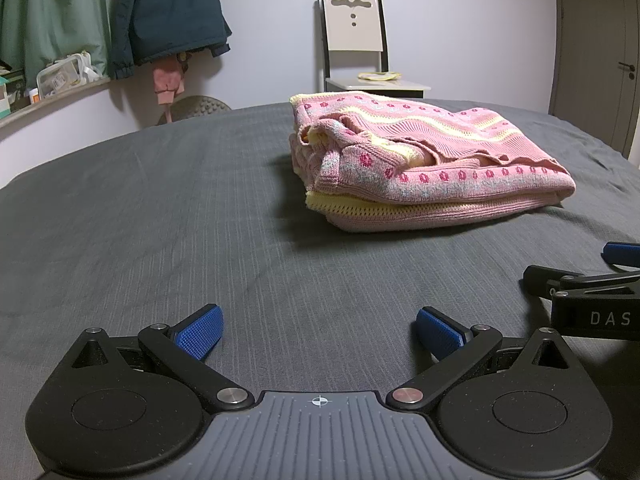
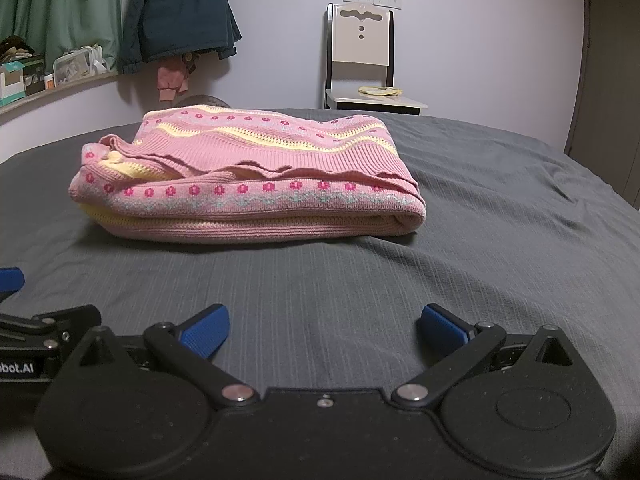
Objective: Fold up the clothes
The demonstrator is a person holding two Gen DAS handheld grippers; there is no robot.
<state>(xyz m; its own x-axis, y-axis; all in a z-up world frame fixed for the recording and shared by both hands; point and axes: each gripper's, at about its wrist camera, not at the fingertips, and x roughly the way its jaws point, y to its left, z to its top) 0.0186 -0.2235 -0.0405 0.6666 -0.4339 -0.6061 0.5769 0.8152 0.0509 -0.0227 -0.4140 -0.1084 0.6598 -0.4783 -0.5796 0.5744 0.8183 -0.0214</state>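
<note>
A pink knitted sweater [image 1: 416, 168] with yellow stripes and red flower dots lies folded in a thick bundle on the grey bed sheet [image 1: 160, 220]. In the right wrist view the sweater [image 2: 256, 184] sits ahead and slightly left. My left gripper [image 1: 320, 330] rests low over the sheet, open, nothing between its blue pads, well short of the sweater. My right gripper [image 2: 324, 330] is open too and empty. Each gripper shows at the edge of the other's view: the right gripper's body [image 1: 592, 296] and the left gripper's body [image 2: 36, 336].
A cream chair [image 1: 360, 48] with a yellow item on its seat stands against the back wall. A dark jacket [image 1: 168, 12] and green curtain [image 1: 48, 16] hang at the left above a cluttered ledge [image 1: 52, 84]. A door [image 1: 600, 60] is at right.
</note>
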